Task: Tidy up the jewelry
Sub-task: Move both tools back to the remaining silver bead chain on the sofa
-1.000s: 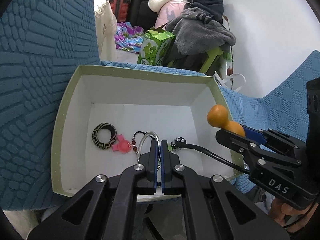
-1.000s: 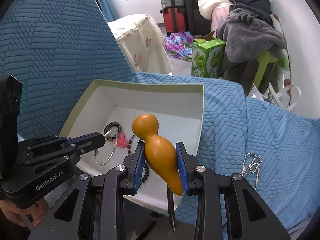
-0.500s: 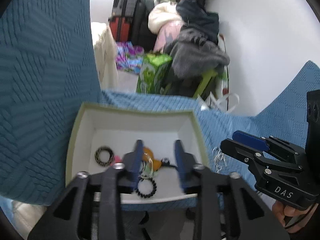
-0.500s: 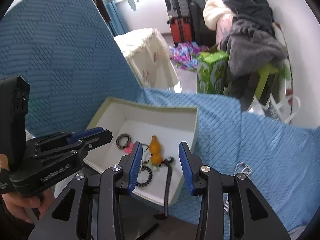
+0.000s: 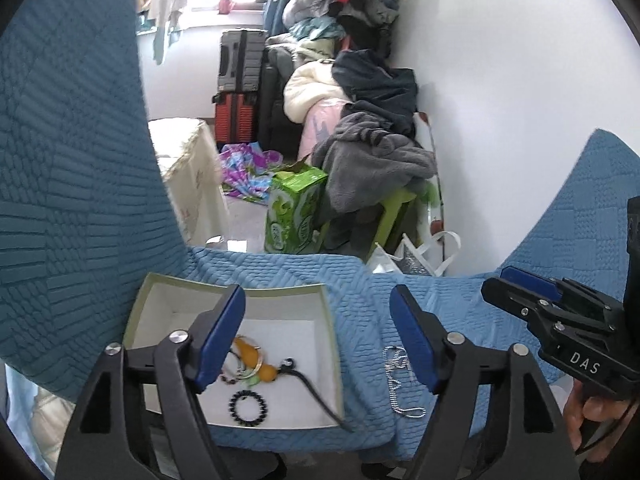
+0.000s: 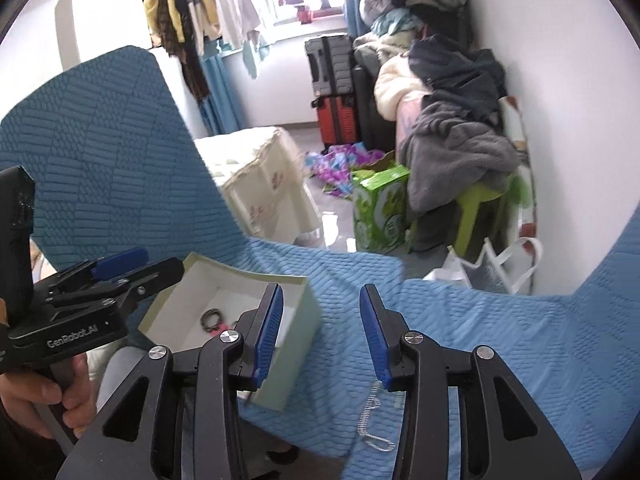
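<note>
Both tongs, left point(image 5: 318, 338) and right point(image 6: 320, 338), gape apart, holding nothing; a silver chain point(image 5: 400, 384) lies beside the box point(image 5: 334, 354).

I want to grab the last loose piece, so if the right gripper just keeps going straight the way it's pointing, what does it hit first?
Probably the blue quilted cover, with the silver chain lying just below its line. The right gripper is open and empty, and the box sits off to its left. Depth is hard to judge.

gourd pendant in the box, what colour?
Orange gourd pendant, lying in the box. Clearest in the left wrist view.
</note>
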The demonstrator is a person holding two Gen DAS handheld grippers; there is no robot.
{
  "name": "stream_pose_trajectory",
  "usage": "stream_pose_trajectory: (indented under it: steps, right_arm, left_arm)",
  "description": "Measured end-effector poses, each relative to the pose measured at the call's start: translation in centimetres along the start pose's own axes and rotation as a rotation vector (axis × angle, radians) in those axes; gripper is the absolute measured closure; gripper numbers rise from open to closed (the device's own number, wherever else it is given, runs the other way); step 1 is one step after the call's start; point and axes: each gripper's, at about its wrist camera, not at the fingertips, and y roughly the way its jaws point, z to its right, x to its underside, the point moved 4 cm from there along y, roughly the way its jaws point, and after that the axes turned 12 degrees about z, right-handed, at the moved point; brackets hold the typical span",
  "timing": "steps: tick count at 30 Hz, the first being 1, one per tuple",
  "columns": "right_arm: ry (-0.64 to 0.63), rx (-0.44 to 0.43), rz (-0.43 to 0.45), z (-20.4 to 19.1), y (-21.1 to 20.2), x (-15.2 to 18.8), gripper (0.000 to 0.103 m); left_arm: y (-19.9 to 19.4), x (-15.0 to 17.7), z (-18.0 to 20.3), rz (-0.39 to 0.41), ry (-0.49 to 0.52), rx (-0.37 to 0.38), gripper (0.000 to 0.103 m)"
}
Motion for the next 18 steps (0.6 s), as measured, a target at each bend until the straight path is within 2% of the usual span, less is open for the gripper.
stream_pose_trajectory:
  steps: [3,8,11,15,18]
  right_arm:
    - [0.005,0.015,0.015,1.8,-0.9,0.8,0.064]
    - [0.02,0.036,0.003,4.7,-1.6,4.4,0.064]
    - [0.049,0.043,-0.023,6.3,-1.6,6.6,0.064]
    - [0.066,0.058,-0.052,7.9,-1.7,9.6,0.068]
    - [0.08,0.063,-0.077,8.8,-1.4,11.8,0.072]
  left_arm:
    - [0.2,1.1,1.8,-0.007,0.008,0.042,0.028]
    - [1.0,3.8,4.6,-0.043,0.025,0.074,0.028]
    - [1.4,5.5,5.9,-0.065,-0.01,0.124,0.028]
    - [1.8,7.9,7.8,-0.091,-0.016,0.157,0.028]
    - [2.6,9.7,8.8,-0.128,0.006,0.153,0.029]
